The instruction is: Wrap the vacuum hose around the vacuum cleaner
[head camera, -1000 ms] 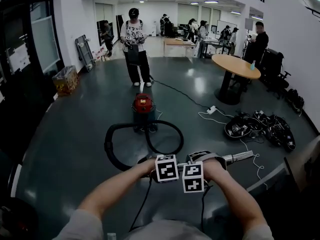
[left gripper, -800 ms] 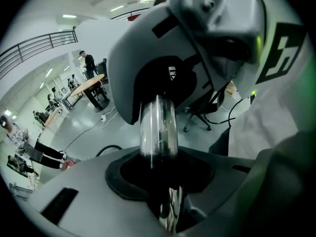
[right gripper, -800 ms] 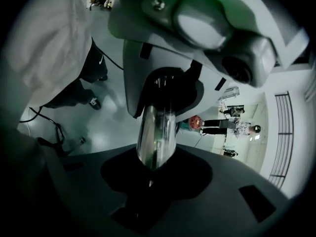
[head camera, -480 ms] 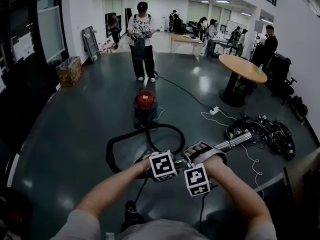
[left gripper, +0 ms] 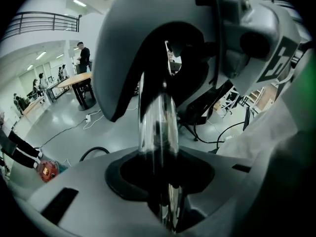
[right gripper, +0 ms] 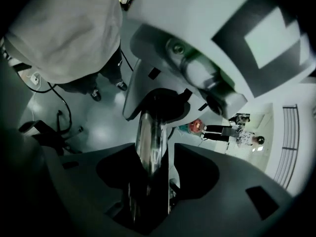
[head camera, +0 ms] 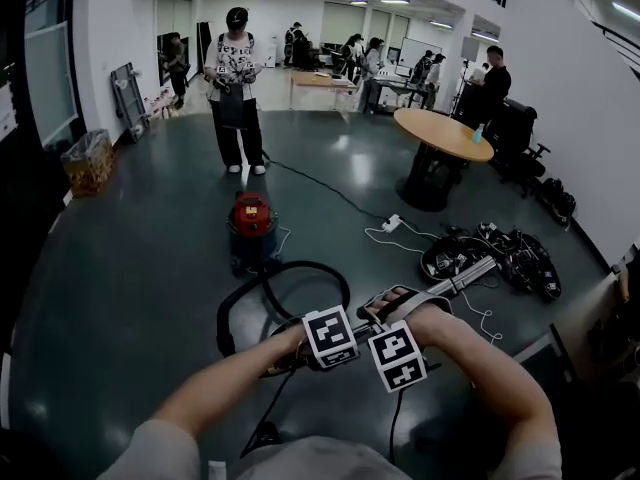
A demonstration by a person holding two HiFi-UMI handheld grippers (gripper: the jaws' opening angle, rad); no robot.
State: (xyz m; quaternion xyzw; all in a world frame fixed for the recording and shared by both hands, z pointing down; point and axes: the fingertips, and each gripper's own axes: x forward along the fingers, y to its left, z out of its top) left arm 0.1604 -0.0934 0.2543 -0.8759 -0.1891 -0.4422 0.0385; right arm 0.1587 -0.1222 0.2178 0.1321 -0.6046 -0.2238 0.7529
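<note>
Jaws of the left gripper [left gripper: 160,179] are clamped on the shiny metal wand [left gripper: 157,117]. Those of the right gripper [right gripper: 155,181] have just been opening and stand wide, with the wand lying loose between them. Both forearms reach forward and down, left hand [head camera: 290,336] and right hand [head camera: 420,318] side by side, their marker cubes [head camera: 332,336] nearly touching. The wand pokes out to the right past the right hand. The black vacuum hose [head camera: 224,318] lies in a loose loop on the dark floor [head camera: 120,298], running back to the red vacuum cleaner [head camera: 250,218], which stands apart from the hands with nothing wound round it. By the left wall sits a box [head camera: 85,160]; I can't quite make out what fills it. Further off a person [head camera: 236,78] stands behind the vacuum cleaner, a round table [head camera: 440,133] is to the right, and a tangle of cables [head camera: 500,253] lies near it.
</note>
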